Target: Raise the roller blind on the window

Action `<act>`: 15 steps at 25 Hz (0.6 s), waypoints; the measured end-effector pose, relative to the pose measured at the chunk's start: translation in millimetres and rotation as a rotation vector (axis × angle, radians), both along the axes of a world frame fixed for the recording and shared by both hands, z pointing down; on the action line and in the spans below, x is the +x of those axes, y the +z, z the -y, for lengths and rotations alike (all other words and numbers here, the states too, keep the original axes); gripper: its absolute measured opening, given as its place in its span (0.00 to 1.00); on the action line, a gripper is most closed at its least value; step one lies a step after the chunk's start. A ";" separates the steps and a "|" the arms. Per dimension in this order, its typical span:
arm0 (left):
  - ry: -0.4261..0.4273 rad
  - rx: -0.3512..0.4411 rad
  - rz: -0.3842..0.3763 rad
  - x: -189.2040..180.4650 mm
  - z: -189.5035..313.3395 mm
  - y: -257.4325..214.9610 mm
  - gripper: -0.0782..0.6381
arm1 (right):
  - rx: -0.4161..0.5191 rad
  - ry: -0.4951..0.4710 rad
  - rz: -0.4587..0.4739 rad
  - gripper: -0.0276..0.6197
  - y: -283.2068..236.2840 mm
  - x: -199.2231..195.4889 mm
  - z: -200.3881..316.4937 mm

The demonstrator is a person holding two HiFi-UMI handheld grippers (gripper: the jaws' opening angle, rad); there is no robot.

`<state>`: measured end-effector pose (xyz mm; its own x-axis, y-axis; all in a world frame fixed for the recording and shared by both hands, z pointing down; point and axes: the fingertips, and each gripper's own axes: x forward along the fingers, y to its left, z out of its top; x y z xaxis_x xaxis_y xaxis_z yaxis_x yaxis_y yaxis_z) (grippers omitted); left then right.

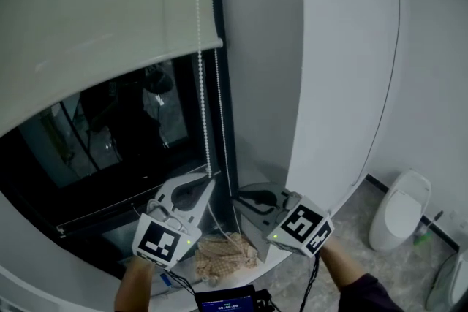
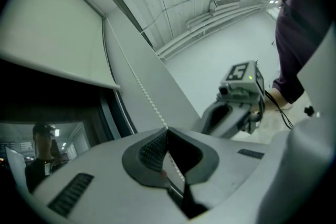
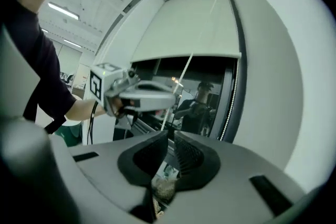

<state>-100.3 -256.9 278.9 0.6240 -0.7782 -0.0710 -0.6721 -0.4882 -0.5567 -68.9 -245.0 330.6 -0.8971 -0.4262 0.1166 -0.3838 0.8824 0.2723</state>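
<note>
The pale roller blind (image 1: pixel 88 25) covers the upper part of the dark window (image 1: pixel 110 135); its bottom bar hangs partway up. A white bead chain (image 1: pixel 207 120) drops along the window's right frame. My left gripper (image 1: pixel 208 183) is shut on this chain, which runs up from between its tips (image 2: pixel 167 130) in the left gripper view. Just right of it and slightly lower, my right gripper (image 1: pixel 238 195) has its jaws together with only a thin slit (image 3: pixel 170 136). A chain strand (image 3: pixel 184 68) comes down to those tips; whether it is pinched I cannot tell.
A crumpled beige cloth (image 1: pixel 223 256) lies on the sill below both grippers. A white wall column (image 1: pixel 329 69) stands right of the window. On the floor at the right is a white toilet (image 1: pixel 402 208). A small screen device (image 1: pixel 230 299) hangs at the bottom edge.
</note>
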 end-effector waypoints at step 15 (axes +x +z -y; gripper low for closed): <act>0.041 -0.087 0.087 31.6 -11.3 70.6 0.12 | 0.176 0.031 0.179 0.18 -167.2 -13.0 10.2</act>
<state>-68.7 -245.6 349.5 0.6561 -0.7529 0.0513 -0.6018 -0.5630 -0.5664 -81.9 -255.2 163.4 -0.8830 -0.4535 -0.1212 -0.4658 0.8145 0.3460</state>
